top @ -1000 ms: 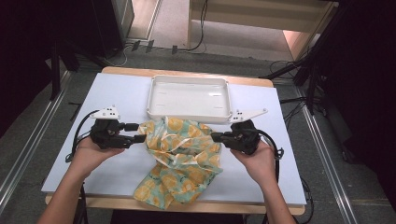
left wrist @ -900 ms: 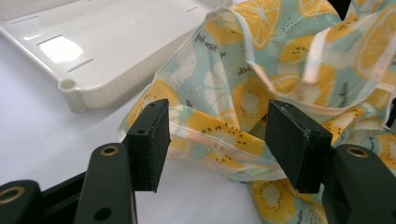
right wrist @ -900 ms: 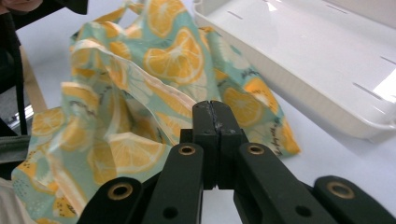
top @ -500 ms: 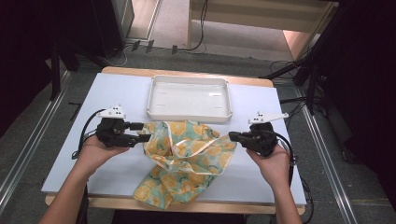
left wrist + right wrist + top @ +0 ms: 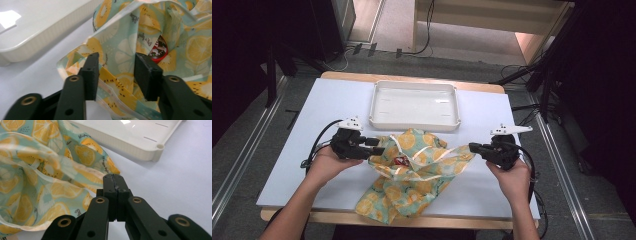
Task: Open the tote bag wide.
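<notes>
Fruit-print bag held open at centre frame, between two grippers

On the surface (image 5: 307, 150), below the white tray (image 5: 414, 104), the bag (image 5: 412, 182) lies stretched. Left gripper (image 5: 116, 72), jaws just closing astride the rim, not yet pinching; right gripper (image 5: 473, 148) clamped on its corner, forearms level. Risk: rim slips, mouth collapses over the red item (image 5: 160, 48).

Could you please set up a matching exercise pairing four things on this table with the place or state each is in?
Things:
1. white plastic tray
2. lemon-print fabric bag
3. left gripper
4. red round object

States:
a. inside the bag's mouth
b. jaws apart around a fabric edge
c. at the table's far side
d. spread between the two grippers

Pairs: 1-c, 2-d, 3-b, 4-a
</notes>
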The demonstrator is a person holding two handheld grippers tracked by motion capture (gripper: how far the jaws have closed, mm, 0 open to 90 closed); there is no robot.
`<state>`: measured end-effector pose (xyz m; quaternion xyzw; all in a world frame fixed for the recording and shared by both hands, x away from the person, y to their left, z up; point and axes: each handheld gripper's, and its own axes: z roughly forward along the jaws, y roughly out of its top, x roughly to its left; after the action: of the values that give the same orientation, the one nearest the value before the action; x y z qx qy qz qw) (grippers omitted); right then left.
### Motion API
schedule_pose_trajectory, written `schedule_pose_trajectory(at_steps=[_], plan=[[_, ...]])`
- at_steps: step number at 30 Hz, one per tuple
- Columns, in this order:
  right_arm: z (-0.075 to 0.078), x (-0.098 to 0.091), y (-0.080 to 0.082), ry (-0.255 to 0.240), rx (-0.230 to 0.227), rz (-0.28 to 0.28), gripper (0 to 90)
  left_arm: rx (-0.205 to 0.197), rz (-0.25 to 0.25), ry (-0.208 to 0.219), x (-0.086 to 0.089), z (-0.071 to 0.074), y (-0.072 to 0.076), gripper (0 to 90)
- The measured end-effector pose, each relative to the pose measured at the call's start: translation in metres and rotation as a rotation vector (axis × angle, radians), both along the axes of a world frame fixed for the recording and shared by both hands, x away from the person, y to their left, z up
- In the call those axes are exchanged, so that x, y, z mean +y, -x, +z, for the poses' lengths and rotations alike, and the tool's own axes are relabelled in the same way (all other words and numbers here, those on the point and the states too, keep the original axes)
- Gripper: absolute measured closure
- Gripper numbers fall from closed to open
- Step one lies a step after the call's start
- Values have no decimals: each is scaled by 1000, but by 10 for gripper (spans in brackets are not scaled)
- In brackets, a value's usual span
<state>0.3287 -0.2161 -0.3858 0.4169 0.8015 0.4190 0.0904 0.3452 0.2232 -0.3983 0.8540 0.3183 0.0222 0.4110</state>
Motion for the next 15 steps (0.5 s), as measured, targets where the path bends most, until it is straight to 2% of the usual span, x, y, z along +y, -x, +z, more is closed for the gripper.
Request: schedule_pose_trajectory(at_steps=[1,5,10,14,15], plan=[[-1,-2,0,-3,5,-7,900,10,0,8,-1,-1,-1,629],[-4,-5,-1,-5,13,-13,900,24,21,7,-4,-3,-3,712],[-6,-4,0,-7,12,-9,900,12,27,8,-7,-5,-3,880],[-7,-7,0,-10,14,-18,900,0,38,18,-3,0,-1,900],[-7,-8,0,-11,15,-23,900,7,44,28,-1,2,-1,900]])
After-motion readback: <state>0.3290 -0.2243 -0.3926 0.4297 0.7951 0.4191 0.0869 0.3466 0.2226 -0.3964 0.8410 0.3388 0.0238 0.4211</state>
